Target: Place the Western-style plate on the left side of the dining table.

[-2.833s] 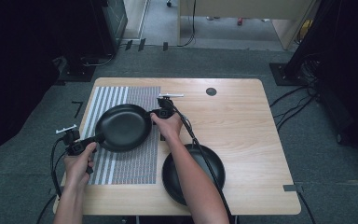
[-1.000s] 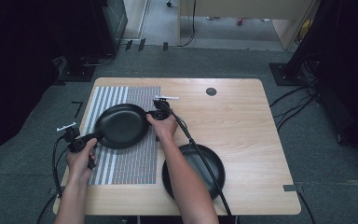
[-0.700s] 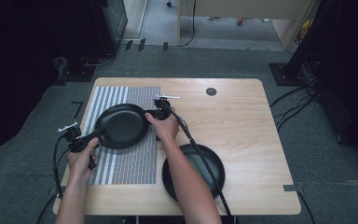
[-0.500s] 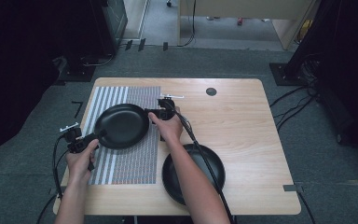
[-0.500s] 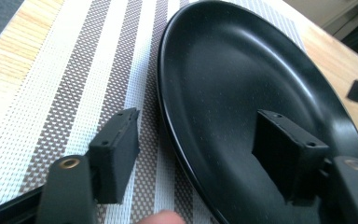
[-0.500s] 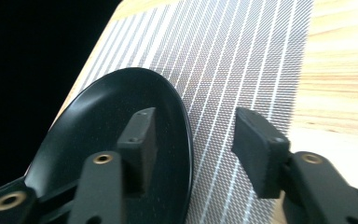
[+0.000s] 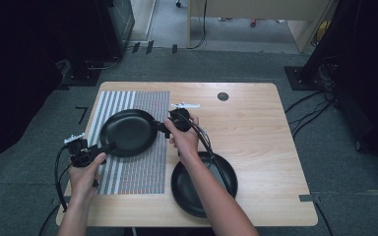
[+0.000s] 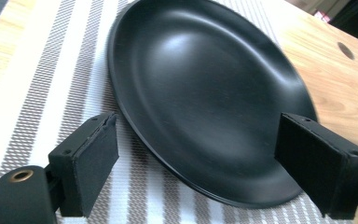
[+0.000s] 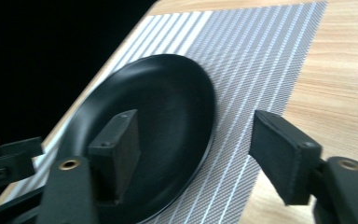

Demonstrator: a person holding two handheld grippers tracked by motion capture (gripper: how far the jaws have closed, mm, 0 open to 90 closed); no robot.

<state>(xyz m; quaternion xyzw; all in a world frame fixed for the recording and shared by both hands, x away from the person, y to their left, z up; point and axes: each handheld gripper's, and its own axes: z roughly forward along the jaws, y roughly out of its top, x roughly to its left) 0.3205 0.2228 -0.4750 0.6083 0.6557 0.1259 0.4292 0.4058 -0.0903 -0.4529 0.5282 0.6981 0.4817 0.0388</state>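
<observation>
Both grippers have let go of the black plate since the earlier frames, when each pinched an edge of it, and their jaws have just been opening. On the left side of the high view, the left gripper sits at the plate's near-left rim; in the left gripper view its fingers stand spread, with the rim lying between them and no pad pressing on it. The plate now rests flat on the striped mat, which covers the left part of the tabletop. To the right of the plate, the right gripper hangs at its far-right edge, fingers likewise spread with nothing held. Farther right, near the front edge, a second black plate lies on bare wood under the person's right forearm. Judging by this, the placing step looks finished: the plate is set down and released, and the hands seem free to withdraw.
</observation>
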